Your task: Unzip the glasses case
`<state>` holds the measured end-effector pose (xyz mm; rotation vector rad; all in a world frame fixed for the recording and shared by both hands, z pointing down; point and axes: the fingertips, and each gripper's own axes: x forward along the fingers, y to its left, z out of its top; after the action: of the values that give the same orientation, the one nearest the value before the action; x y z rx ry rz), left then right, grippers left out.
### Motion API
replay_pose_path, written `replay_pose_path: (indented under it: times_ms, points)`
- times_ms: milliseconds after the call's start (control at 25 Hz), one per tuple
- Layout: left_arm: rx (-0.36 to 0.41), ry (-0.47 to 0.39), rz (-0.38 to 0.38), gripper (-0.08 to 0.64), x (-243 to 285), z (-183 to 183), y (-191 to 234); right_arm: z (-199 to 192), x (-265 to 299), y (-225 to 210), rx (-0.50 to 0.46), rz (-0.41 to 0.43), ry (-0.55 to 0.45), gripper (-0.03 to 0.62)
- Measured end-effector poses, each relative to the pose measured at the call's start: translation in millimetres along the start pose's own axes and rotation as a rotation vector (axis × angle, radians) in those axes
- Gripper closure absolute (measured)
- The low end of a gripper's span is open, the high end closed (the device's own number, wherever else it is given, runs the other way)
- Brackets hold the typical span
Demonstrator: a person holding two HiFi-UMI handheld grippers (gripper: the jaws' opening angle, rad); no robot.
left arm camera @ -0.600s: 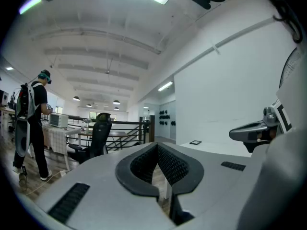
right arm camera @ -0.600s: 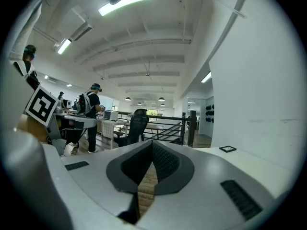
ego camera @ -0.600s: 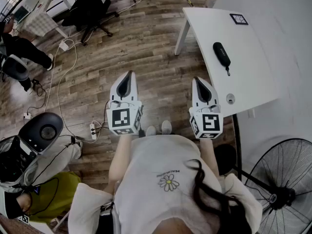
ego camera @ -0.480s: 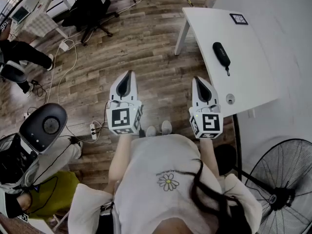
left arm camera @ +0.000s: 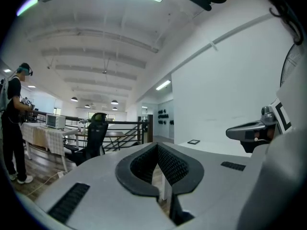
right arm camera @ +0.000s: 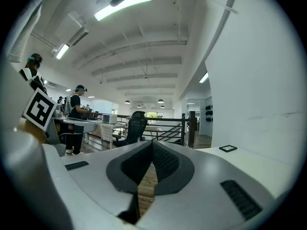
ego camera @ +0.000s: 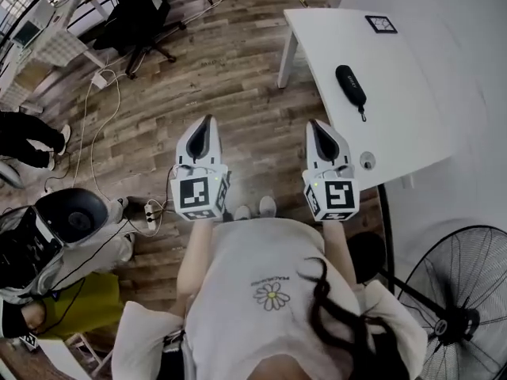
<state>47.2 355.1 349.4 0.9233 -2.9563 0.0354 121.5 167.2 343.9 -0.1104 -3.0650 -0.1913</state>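
Observation:
The black glasses case [ego camera: 350, 85] lies zipped on the white table [ego camera: 412, 125], its pull cord trailing toward me. It shows only in the head view. My left gripper [ego camera: 210, 119] and right gripper [ego camera: 314, 123] are held level side by side over the wooden floor, short of the table. Both are shut with nothing between the pads. The right gripper is nearest the table's left edge, below and left of the case. In the left gripper view the pads [left arm camera: 165, 162] meet at the tip, and the right gripper [left arm camera: 249, 130] shows at the side. The right gripper's pads [right arm camera: 160, 159] also meet.
A square marker card [ego camera: 381, 24] lies at the table's far end and a small round disc [ego camera: 367, 161] near its front edge. A standing fan [ego camera: 459, 311] is at the lower right. An office chair [ego camera: 139, 6], floor cables, a power strip [ego camera: 150, 210] and bystanders are at the left.
Both grippers stay shut and side by side. The head view has shifted a little, so table and case sit slightly higher and further left. The bystanders at the left have moved.

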Motion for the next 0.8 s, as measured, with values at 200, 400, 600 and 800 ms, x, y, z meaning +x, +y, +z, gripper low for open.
replay_pose_path:
  times_ms: [200,400,600,800]
  points:
    - [0.010,-0.044,-0.031,0.546,24.0,5.1,-26.4,-10.4,2.6,-24.3,0.005,-0.012,0.003,0.586]
    - [0.000,-0.066,-0.073,0.548,57.2,9.0,-46.2,-14.0,9.1,-47.8,0.000,-0.017,0.011,0.585]
    - [-0.028,-0.061,-0.090,0.546,96.4,8.5,-48.0,-17.7,31.6,-78.0,0.020,-0.058,0.037,0.585]
    - [-0.028,-0.019,-0.138,0.546,159.3,-9.0,-39.2,-35.1,79.2,-100.7,0.041,-0.106,0.070,0.586]
